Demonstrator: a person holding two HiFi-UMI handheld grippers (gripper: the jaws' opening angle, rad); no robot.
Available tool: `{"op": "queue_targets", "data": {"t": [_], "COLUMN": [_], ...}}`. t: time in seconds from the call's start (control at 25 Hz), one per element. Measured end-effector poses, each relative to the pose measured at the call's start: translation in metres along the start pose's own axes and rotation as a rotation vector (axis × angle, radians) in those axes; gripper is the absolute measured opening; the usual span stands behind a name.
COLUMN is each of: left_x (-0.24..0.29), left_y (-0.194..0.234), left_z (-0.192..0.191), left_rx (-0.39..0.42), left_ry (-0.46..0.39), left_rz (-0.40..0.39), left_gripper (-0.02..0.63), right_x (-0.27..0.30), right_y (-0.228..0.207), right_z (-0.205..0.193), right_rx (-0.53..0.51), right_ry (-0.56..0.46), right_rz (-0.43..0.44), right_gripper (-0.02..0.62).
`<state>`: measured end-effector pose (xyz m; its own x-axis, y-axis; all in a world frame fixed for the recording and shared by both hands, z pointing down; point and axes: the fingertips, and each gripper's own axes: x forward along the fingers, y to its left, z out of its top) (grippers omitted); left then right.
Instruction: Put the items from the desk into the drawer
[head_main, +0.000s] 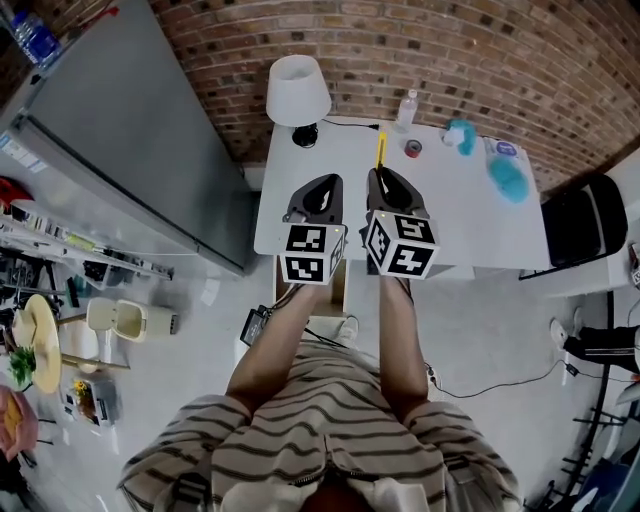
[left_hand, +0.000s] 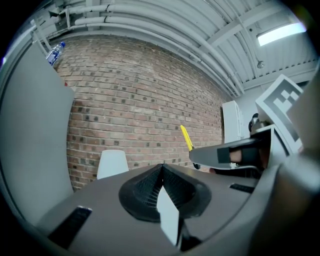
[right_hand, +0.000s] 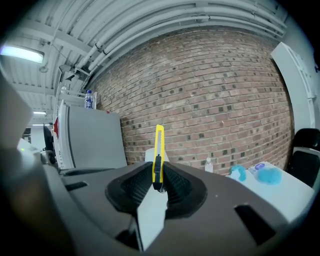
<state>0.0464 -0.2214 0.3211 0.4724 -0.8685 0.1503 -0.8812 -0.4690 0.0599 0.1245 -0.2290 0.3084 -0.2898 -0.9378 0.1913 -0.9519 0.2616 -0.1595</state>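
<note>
Right hand-held gripper (right_hand: 159, 175): your jaws are part-way closed, clamped on the lower end of a yellow utility knife (right_hand: 159, 150). The knife stands upright between the pads, black slider facing the camera, most of the body sticking out past the jaw tips.

Left hand-held gripper (left_hand: 161, 176): your jaws are pressed together with nothing between them. It sits just beside the right one, at its 9 o'clock in the head view.

Head view: both grippers are held out over the near edge of the white counter (head_main: 470, 225), pointing toward the brick wall (head_main: 450, 50). The knife tip reaches toward 12 o'clock, above the counter top.

From the knife on the counter:
- white lamp (head_main: 297, 92) at 10 o'clock, in the far left corner
- small clear bottle (head_main: 406, 110) at 1 o'clock
- red tape roll (head_main: 413, 148) at 3 o'clock, near
- blue fluffy item (head_main: 510, 178) at 4 o'clock, well apart
</note>
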Motion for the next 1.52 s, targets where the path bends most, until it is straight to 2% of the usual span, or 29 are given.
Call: {"op": "queue_targets", "data": {"t": [0.36, 0.72, 1.08, 1.52], "left_x": [-0.090, -0.151, -0.158, -0.149], "left_y": [0.021, 0.044, 0.041, 0.035], "left_z": [-0.024, -0.022, -0.032, -0.094], "left_rx": [0.002, 0.008, -0.029, -0.059], "left_ry": [0.004, -0.017, -0.004, 0.119], "left_rz": [-0.057, -0.085, -0.077, -0.025], "left_gripper": [0.005, 0.005, 0.005, 0.006], "right_x": [-0.051, -0.081, -0.095, -0.086], "right_y": [0.074, 0.135, 0.142, 0.131], "right_z": [-0.031, -0.047, -0.048, -0.109], "right_rx": [-0.002, -0.005, -0.021, 0.044], "right_ry": [0.005, 0.017, 0.027, 0.138], "right_rz": [-0.049, -0.080, -0.071, -0.018], "right_gripper": [0.072, 0.072, 0.072, 0.072]}}
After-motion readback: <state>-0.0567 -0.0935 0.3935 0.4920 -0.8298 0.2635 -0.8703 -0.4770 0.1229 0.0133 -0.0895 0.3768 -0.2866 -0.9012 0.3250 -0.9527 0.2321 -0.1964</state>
